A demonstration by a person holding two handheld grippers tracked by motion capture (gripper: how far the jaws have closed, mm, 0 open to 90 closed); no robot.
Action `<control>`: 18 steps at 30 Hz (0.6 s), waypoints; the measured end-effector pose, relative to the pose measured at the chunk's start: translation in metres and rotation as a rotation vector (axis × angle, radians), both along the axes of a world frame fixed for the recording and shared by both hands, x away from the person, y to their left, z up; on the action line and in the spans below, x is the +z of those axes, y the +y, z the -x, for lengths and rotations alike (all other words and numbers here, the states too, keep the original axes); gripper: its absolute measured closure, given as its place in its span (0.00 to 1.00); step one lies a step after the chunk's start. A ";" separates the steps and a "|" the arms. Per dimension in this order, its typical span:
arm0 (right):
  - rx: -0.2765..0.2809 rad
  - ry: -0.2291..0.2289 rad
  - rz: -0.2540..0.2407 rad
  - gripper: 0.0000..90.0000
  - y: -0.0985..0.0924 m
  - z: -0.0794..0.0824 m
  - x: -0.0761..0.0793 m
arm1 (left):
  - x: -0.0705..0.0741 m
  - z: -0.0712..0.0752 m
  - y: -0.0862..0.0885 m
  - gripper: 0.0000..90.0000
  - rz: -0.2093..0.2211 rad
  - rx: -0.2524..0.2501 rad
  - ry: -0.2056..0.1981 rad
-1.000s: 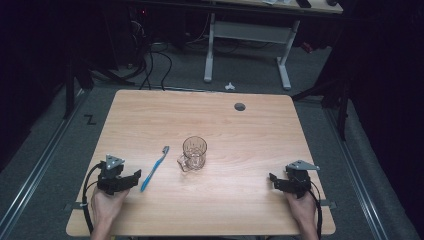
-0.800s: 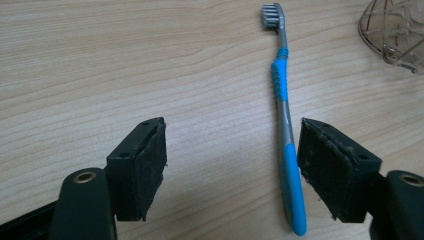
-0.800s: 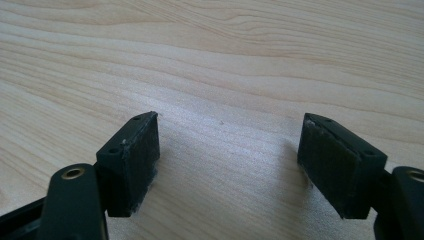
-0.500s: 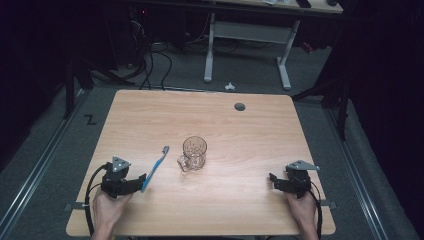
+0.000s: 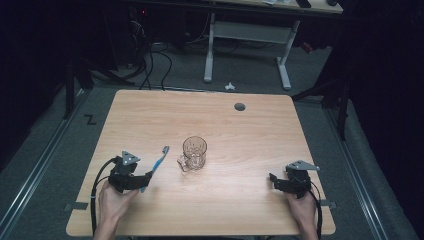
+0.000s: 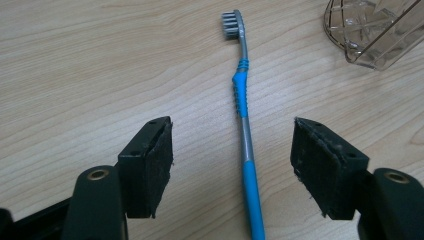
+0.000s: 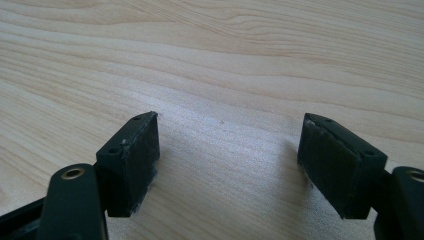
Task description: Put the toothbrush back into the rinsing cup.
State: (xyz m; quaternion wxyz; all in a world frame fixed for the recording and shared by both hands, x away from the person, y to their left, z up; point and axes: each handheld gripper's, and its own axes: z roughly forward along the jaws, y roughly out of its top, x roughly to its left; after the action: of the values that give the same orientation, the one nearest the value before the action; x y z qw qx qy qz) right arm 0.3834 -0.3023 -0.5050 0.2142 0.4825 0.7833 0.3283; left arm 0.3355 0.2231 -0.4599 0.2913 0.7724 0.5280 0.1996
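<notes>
A blue and grey toothbrush point(image 5: 157, 162) lies flat on the wooden table point(image 5: 235, 130), bristle head pointing away from me. In the left gripper view the toothbrush point(image 6: 241, 95) runs up between the jaws. My left gripper point(image 5: 145, 181) point(image 6: 232, 126) is open, and its pads stand well clear on either side of the handle's near end. A clear glass mug point(image 5: 194, 152) point(image 6: 372, 30) stands upright just right of the brush head. My right gripper point(image 5: 272, 178) point(image 7: 230, 120) rests open near the front right corner over bare wood.
A round dark cable hole point(image 5: 240, 106) sits near the table's far edge. Beyond the table stand white desk legs point(image 5: 210, 55) and cables on a dark floor. A small white object point(image 5: 229, 86) lies on the floor behind the table.
My left gripper has moved right and a little forward, so its jaws now straddle the toothbrush handle's near end. The right gripper, mug and toothbrush have stayed put.
</notes>
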 end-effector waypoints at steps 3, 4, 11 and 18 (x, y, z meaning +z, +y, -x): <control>0.000 0.000 0.000 0.28 0.000 0.000 0.000 | -0.001 -0.003 -0.002 0.38 -0.005 -0.004 0.002; 0.001 0.000 0.000 0.28 0.000 0.000 0.000 | -0.001 -0.005 -0.003 0.38 -0.009 -0.004 0.004; -0.007 0.000 0.000 0.27 -0.001 0.000 0.000 | -0.004 -0.018 -0.007 0.45 -0.017 -0.015 0.025; -0.009 -0.001 0.000 0.27 -0.001 0.000 0.000 | 0.001 -0.030 -0.008 0.48 -0.006 -0.009 0.042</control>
State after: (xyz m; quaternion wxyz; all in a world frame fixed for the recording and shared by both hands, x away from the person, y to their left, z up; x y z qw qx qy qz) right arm 0.3834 -0.3029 -0.5051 0.2162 0.4860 0.7809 0.3275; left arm 0.3659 0.2155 -0.4594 0.2787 0.7795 0.5300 0.1839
